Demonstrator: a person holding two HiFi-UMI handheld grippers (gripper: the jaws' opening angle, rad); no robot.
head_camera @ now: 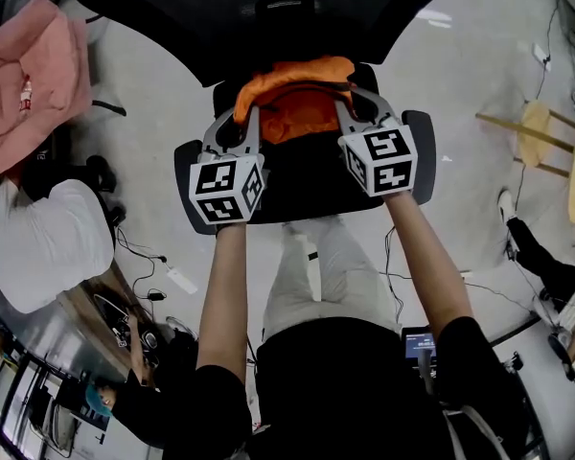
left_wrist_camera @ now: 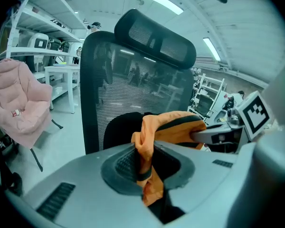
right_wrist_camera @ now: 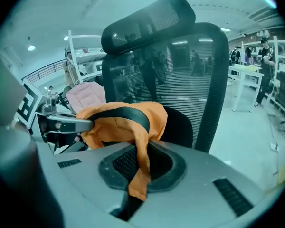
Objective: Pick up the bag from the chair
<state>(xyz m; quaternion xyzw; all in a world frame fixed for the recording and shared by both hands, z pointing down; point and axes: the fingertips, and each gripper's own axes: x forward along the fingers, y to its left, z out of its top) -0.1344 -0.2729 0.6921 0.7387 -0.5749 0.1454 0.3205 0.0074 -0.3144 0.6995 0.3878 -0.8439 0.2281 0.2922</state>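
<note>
An orange bag [head_camera: 297,99] with a black strap hangs above the seat of a black mesh office chair [head_camera: 307,175]. My left gripper [head_camera: 246,113] is shut on the bag's left edge, with orange cloth [left_wrist_camera: 145,163] pinched between its jaws. My right gripper [head_camera: 343,106] is shut on the bag's right edge, and a fold of cloth [right_wrist_camera: 140,167] is squeezed between its jaws. The bag [right_wrist_camera: 121,122] sags between the two grippers, in front of the chair's backrest [left_wrist_camera: 133,80]. In the head view the bag hides both sets of fingertips.
A pink padded chair [head_camera: 29,75] stands at the left, with a white cushion [head_camera: 43,242] below it. A wooden stool [head_camera: 541,142] is at the right. Cables lie on the floor [head_camera: 479,56]. Shelving and white tables [left_wrist_camera: 61,75] stand behind the chair.
</note>
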